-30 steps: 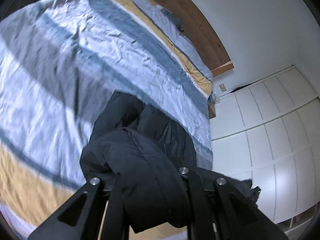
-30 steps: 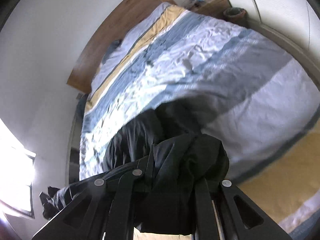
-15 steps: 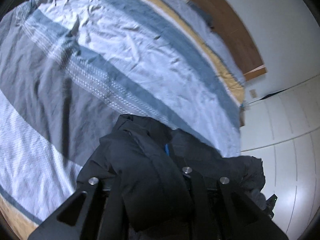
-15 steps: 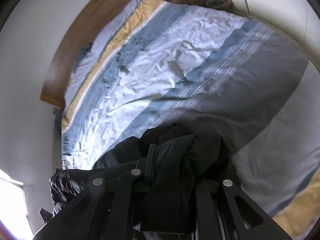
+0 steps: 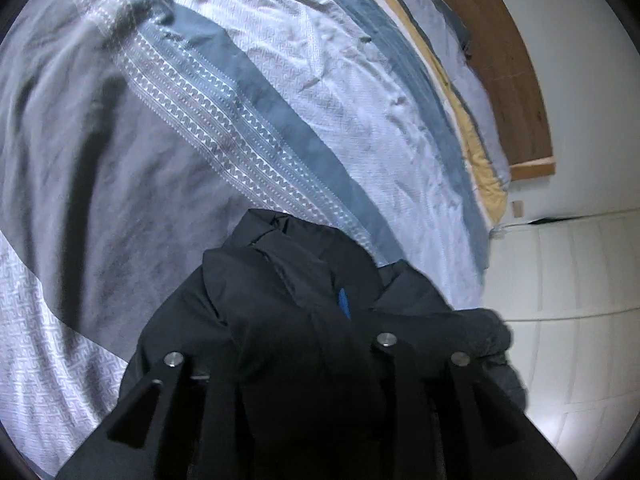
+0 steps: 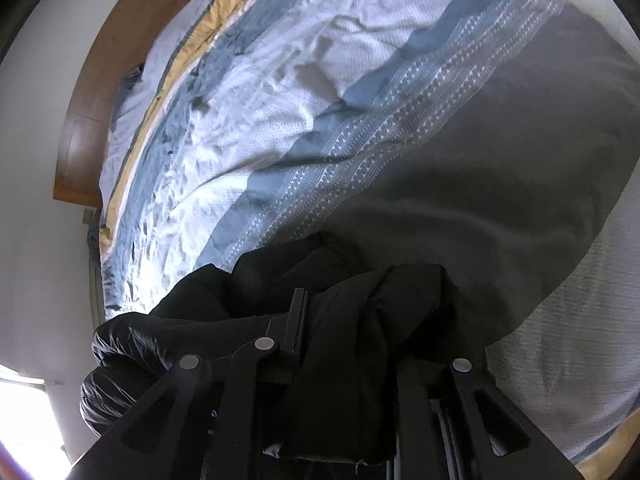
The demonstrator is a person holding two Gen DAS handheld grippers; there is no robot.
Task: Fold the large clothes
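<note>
A black puffer jacket (image 5: 288,304) hangs bunched over my left gripper (image 5: 304,360), which is shut on its fabric above the striped bed. A small blue tag (image 5: 343,302) shows in a fold. In the right wrist view the same black jacket (image 6: 344,320) drapes over my right gripper (image 6: 340,360), which is shut on it. The jacket's puffy part (image 6: 120,364) hangs off to the left. The fingertips of both grippers are hidden under the cloth.
A bed with a striped grey, blue, white and yellow cover (image 5: 248,128) fills the view, also in the right wrist view (image 6: 400,128). A wooden headboard (image 5: 500,60) stands at the far end. White wardrobe doors (image 5: 568,300) are at the right.
Both grippers have moved forward and lower over the bed with the jacket; the bed cover looks closer and the grey band now lies just beyond the jacket.
</note>
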